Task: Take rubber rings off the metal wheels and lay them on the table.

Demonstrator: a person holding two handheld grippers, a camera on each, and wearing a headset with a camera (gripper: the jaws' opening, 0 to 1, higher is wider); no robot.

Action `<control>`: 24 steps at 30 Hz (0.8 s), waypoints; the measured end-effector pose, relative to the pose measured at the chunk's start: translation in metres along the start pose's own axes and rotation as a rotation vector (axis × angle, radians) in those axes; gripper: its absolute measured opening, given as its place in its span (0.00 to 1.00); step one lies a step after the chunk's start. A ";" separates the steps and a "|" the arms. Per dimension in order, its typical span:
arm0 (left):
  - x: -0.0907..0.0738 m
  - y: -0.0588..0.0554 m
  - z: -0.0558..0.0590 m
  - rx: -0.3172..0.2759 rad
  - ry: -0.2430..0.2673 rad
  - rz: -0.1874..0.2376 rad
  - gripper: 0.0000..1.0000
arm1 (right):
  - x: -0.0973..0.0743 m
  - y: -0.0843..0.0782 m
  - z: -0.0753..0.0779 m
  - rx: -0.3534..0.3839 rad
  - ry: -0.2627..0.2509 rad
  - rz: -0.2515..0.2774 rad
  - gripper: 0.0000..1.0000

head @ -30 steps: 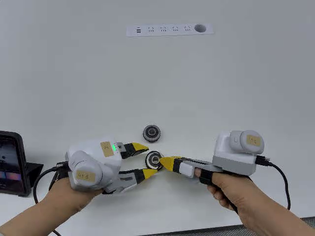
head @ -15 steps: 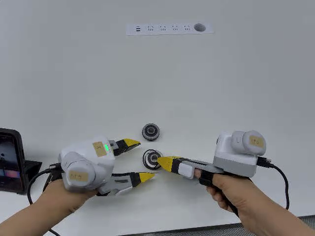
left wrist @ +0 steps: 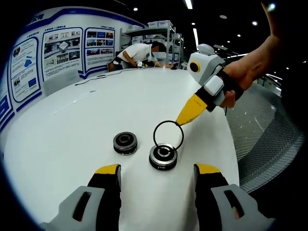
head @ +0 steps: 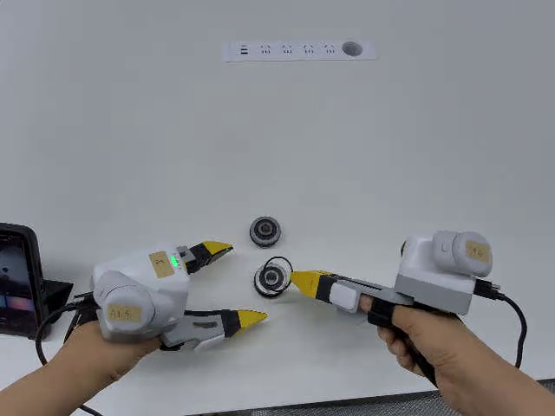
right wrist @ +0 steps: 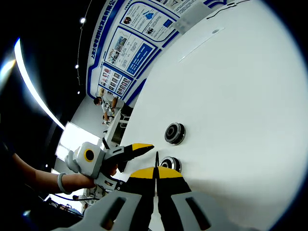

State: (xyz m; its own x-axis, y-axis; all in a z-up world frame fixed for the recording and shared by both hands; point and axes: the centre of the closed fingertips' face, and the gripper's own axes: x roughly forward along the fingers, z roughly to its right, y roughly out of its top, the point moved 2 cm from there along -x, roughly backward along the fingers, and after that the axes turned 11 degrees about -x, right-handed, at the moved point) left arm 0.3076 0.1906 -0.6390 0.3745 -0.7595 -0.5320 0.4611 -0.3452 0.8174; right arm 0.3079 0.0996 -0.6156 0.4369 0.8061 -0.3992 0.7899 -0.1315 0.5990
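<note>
The right gripper (head: 299, 279) is clenched on a thin black rubber ring (left wrist: 154, 135), pinching 1 spot on its edge between the yellow tips. The ring stands on edge above the nearer of 2 metal wheels (left wrist: 162, 156). In the left gripper view it shows as an almost full circle, its open face turned toward that gripper. In the right gripper view it is only a thin dark line rising from between the shut jaws, so its plane runs along that gripper's length. Its lower edge overlaps the top of the wheel, and whether the two touch I cannot tell.

That wheel lies flat on the white table (head: 390, 173) with its hub hole facing up and its silver rim bare. The 2nd wheel (head: 265, 230) lies flat just beyond it, a little apart, with a dark band round its rim.

The left gripper (head: 231, 283) is released, its 2 jaws spread wide and holding nothing. It points at the nearer wheel from the left, near it but not touching.

A white power strip (head: 299, 50) lies at the far side of the table, and a dark tablet (head: 17, 282) stands at the left edge.
</note>
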 end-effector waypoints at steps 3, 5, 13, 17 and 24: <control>-0.002 -0.001 -0.002 -0.004 0.007 0.000 0.63 | -0.007 0.003 0.008 0.007 -0.023 0.016 0.02; -0.003 -0.002 -0.002 -0.008 0.009 -0.001 0.63 | -0.012 0.006 0.015 0.013 -0.042 0.030 0.02; -0.005 -0.003 -0.004 -0.018 0.015 -0.001 0.62 | -0.024 0.017 0.035 0.030 -0.096 0.067 0.02; -0.006 -0.001 -0.004 -0.017 0.021 0.005 0.62 | -0.027 0.018 0.043 0.034 -0.119 0.071 0.02; -0.006 -0.003 -0.004 -0.017 0.020 -0.001 0.61 | -0.028 0.013 0.056 0.033 -0.166 0.050 0.02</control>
State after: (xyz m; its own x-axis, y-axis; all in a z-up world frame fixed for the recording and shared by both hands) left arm 0.3076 0.1981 -0.6395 0.3897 -0.7482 -0.5369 0.4752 -0.3361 0.8132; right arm 0.3295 0.0432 -0.6353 0.5389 0.6918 -0.4806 0.7781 -0.1902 0.5986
